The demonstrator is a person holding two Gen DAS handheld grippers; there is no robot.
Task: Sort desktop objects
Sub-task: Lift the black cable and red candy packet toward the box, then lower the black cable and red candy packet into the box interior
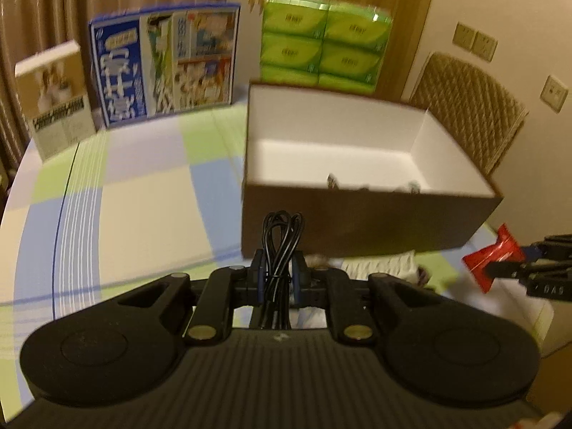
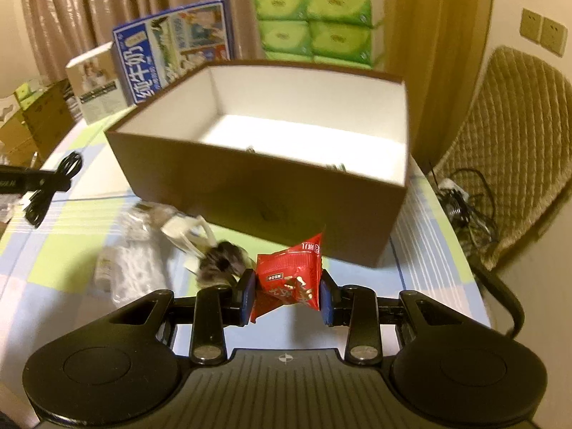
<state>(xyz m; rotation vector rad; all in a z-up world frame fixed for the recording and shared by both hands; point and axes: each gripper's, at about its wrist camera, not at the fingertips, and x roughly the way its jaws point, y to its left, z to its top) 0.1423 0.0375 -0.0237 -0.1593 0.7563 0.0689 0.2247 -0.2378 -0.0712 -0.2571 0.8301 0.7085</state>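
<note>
Between the left pads: black cable bundle (image 1: 282, 246), coiled in loops that stick up past the fingertips, held clear of the table just in front of the box.
Left gripper (image 1: 280, 271): jaws pressed together on the cable's middle, where the strands are gathered.
Cable handling: judged light, limp and springy; loops may splay or slip free, so the gathered waist is the sound place to hold.
Between the right pads: red snack packet (image 2: 289, 279), crinkled foil, one corner pointing up, held above the tablecloth near the box's front wall.
Right gripper (image 2: 289, 295): jaws clamped on the packet's lower body, one pad on each side.
Packet handling: probably very light, slick and crushable; a hold on the flat sealed edge would spare the contents.
Brown box (image 2: 257, 186): open-topped, white inside, a few small items low against its near wall, too blurred to name.
Loose items (image 2: 186, 250): white plastic wrapping and a dark fuzzy thing on the checked tablecloth (image 1: 143, 193), beside the box.
Behind: blue milk carton (image 1: 164, 60) and green tissue packs (image 1: 321, 43), upright.
</note>
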